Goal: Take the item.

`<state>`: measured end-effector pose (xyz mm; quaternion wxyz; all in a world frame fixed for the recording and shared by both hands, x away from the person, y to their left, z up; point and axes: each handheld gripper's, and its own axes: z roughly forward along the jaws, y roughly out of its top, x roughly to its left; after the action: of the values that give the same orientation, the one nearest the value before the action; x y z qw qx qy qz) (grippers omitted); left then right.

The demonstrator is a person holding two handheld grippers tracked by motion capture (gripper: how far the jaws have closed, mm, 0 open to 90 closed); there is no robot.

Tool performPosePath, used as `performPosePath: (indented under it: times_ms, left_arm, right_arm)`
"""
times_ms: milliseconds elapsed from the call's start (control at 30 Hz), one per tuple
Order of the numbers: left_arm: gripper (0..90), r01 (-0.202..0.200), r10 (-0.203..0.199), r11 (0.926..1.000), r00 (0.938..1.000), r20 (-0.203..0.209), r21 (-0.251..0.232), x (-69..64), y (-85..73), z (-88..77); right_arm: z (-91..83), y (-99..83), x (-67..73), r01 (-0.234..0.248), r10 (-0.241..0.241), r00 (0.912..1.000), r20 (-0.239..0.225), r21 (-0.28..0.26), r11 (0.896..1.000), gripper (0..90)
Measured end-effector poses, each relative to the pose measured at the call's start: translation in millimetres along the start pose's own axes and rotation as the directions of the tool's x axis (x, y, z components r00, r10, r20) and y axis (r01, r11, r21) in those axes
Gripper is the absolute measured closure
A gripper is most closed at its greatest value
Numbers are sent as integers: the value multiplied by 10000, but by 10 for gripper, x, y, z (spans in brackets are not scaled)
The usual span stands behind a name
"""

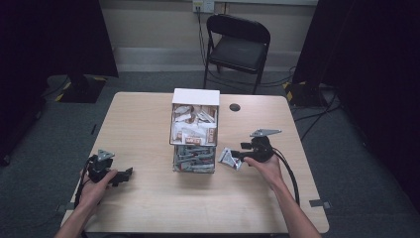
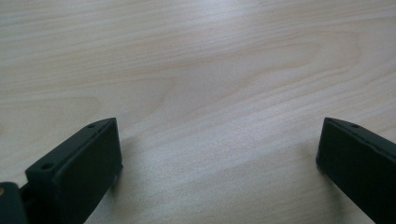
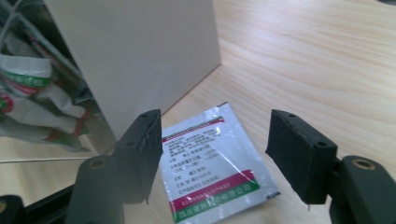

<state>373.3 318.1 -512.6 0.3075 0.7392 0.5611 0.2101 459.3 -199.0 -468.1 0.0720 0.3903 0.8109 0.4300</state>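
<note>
I hold my right gripper low over the light wooden table, just right of the stacked boxes at its middle; its jaws stand wide apart and grip nothing. In the right gripper view a flat foil sachet lies on the wood between and just beyond my two black jaws, printed side up, with a white panel of small text, a red band and a green band along its near edge; I cannot tell whether either jaw touches it. From the high view the same sachet rests on the table just beside the lower box.

The upper box is a white carton, open at the top and full of small white and brown packets; under it sits a clear container crammed with more sachets. In the right gripper view the carton's plain white wall rises at the left, near my left-hand jaw, with crumpled green and red sachets visible through the clear side below it.

My left gripper rests near the table's left front edge, well apart from the boxes; in the left gripper view its jaws are spread wide over bare wood grain, gripping nothing.

A small dark round disc lies on the far right part of the table; a black folding chair stands beyond it.
</note>
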Motion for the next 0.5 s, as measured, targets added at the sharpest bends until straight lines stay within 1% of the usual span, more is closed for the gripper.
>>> performPosePath:
  times_ms: [33,67,100,133,200,267,300,333,367,400,433,500]
  left_arm:
    - [0,-4,4,10000,10000,0,1,0,0,0]
    - [0,8,-8,10000,10000,3,-18,-1,-1,1]
    - [0,-13,13,10000,10000,-1,1,0,0,0]
    - [0,-4,4,10000,10000,2,1,0,0,0]
    - [0,-2,2,10000,10000,1,1,0,0,0]
    - [0,-1,1,10000,10000,0,-1,0,0,0]
    - [0,-1,1,10000,10000,0,-1,0,0,0]
    - [0,-4,4,10000,10000,1,1,0,0,0]
    - [0,-3,3,10000,10000,2,2,0,0,0]
    - [0,-3,3,10000,10000,2,2,0,0,0]
    - [0,-2,2,10000,10000,2,1,0,0,0]
    - [0,-4,4,10000,10000,0,3,0,0,0]
  right_arm:
    - [-4,-6,-24,-158,158,9999,3,-55,9999,349]
    - [-4,-6,-24,-158,158,9999,3,-55,9999,349]
    - [1,-11,-40,-214,215,9997,108,-71,9997,321]
    - [1,-11,-40,-214,215,9997,108,-71,9997,321]
    - [-2,-4,-42,-291,295,9993,235,-177,9994,302]
    - [-26,12,-35,-356,365,9990,240,-389,9986,278]
    - [-26,12,-35,-356,365,9990,240,-389,9986,278]
    - [-44,21,-33,-404,416,9989,235,-487,9980,275]
    - [-91,36,-26,-479,495,9984,259,-611,9970,255]
    - [-91,36,-26,-479,495,9984,259,-611,9970,255]
    - [-142,42,-24,-564,585,9977,334,-620,9965,243]
    - [-164,44,-22,-596,623,9972,407,-639,9962,238]
